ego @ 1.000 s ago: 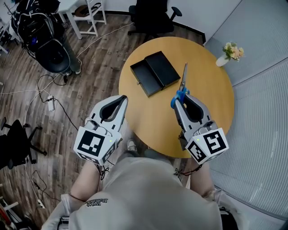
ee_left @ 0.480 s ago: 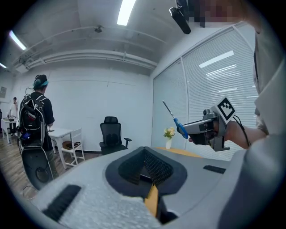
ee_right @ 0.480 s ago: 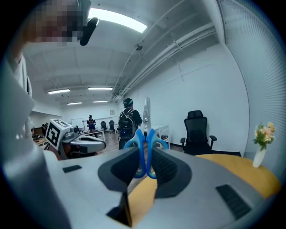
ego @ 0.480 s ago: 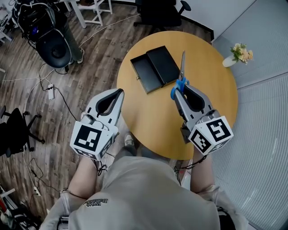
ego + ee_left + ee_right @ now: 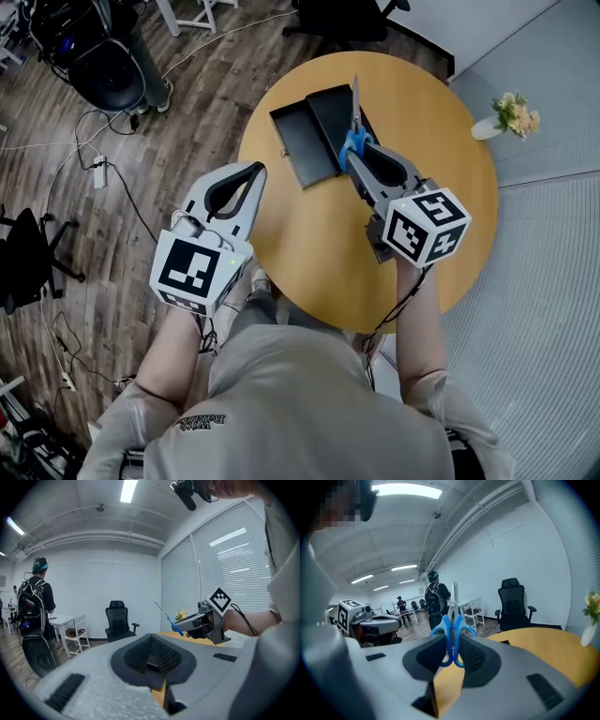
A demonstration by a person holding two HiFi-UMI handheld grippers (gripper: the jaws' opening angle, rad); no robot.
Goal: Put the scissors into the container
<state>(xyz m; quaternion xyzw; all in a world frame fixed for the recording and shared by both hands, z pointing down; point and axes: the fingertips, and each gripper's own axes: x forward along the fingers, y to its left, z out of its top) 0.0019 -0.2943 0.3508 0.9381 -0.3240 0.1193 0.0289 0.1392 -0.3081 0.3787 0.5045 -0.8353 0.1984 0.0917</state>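
My right gripper [image 5: 359, 157] is clamped on the scissors [image 5: 355, 105]. The blue handle loops are pinched between the fingers [image 5: 478, 657], and the blades stick straight out past the fingertips. In the head view the blades overlap the black container [image 5: 295, 150], which lies open on the round table [image 5: 441, 197] just ahead of those fingertips. The left gripper view shows the scissors held off the table, tip angled up. The left gripper [image 5: 256, 172] has its fingers pressed together with nothing between them, near the table's edge and well left of the scissors.
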